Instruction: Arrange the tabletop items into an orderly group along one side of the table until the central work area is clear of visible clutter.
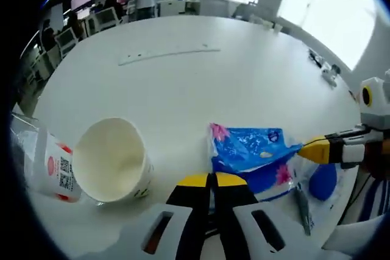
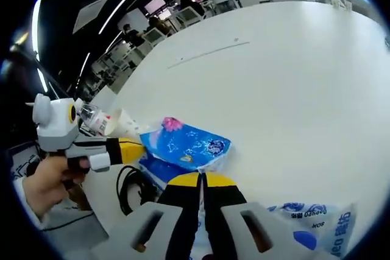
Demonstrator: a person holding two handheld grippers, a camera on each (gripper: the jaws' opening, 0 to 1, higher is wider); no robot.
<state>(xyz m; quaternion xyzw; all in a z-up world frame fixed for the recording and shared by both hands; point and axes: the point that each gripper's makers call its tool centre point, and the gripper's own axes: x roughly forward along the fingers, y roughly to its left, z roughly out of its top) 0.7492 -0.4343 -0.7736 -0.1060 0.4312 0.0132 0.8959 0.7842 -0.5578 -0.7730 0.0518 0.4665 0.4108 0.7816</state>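
Clutter hugs the white table's [image 1: 244, 77] near edge, the far surface bare: bottle [image 1: 46, 165], paper cup [image 1: 113, 159], blue tissue pack [image 1: 253, 150]. Left gripper [image 1: 213, 181] sits pressed together, holding nothing. Right gripper [image 2: 201, 181] is likewise closed beside the pack.

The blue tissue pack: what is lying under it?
The blue tissue pack lies on a second, darker blue pack, whose edge sticks out beneath it. How far that lower pack reaches is covered, as is anything else under it.

Broad white table [image 1: 201, 83] open ahead; paper cup [image 1: 113, 159], blue packet [image 1: 253, 150] crowd near edge.
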